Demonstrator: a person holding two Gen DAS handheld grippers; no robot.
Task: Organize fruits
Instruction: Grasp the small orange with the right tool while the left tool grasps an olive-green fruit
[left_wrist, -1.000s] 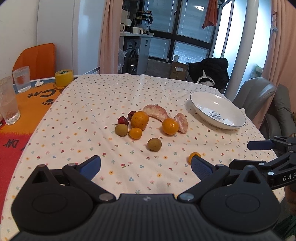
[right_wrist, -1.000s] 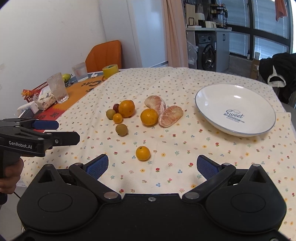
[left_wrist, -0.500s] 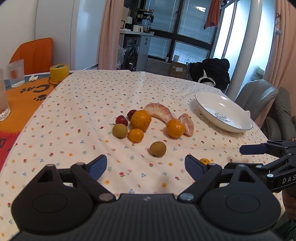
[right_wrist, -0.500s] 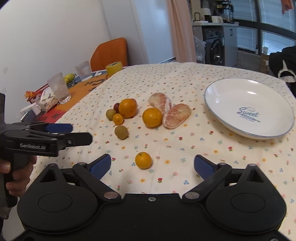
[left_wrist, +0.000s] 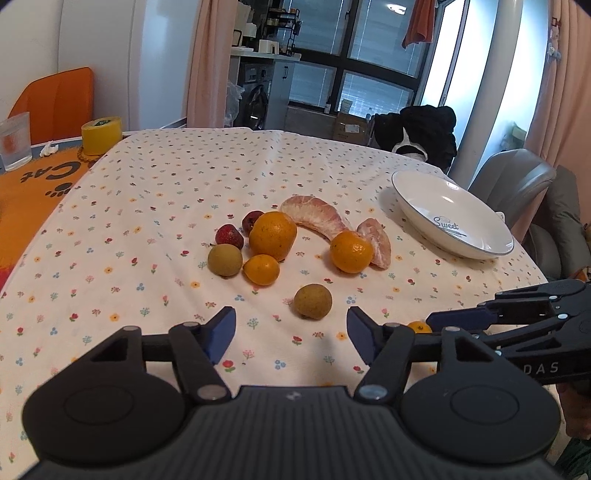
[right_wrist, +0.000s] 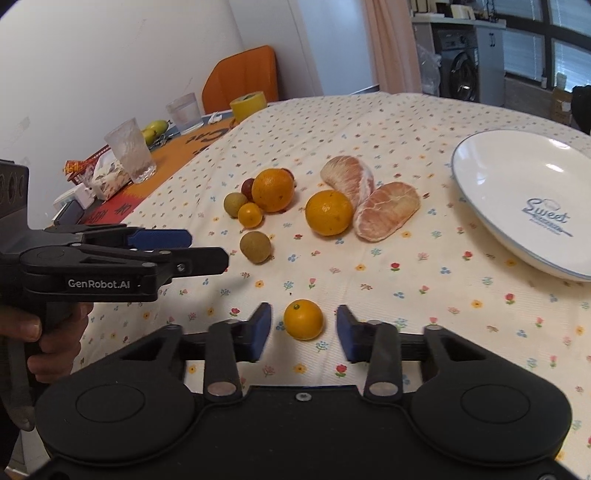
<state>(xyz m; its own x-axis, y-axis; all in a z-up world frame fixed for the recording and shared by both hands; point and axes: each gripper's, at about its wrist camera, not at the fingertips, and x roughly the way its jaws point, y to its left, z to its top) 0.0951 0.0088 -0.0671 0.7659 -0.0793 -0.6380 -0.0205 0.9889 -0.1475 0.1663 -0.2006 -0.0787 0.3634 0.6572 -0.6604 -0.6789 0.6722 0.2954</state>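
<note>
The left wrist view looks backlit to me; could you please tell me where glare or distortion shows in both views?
Left wrist view: bright windows blow out behind, a highlight glints on the white plate, and the fisheye bends the room's edges. Right wrist view: softer, even light, the plate shows a mild sheen, the small orange stays sharp.

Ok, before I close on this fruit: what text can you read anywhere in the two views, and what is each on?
"Sweet" in blue script, on the white plate; the smaller line under it is too blurred to read.
"GenRobot.AI" on the side of the left gripper.
"DAS", cut off by the frame edge, on the body of the right gripper.
"Cat", seen upside down, with paw prints, on the orange mat.
Dark characters on the mat's red part and the yellow tape roll label: unreadable.
</note>
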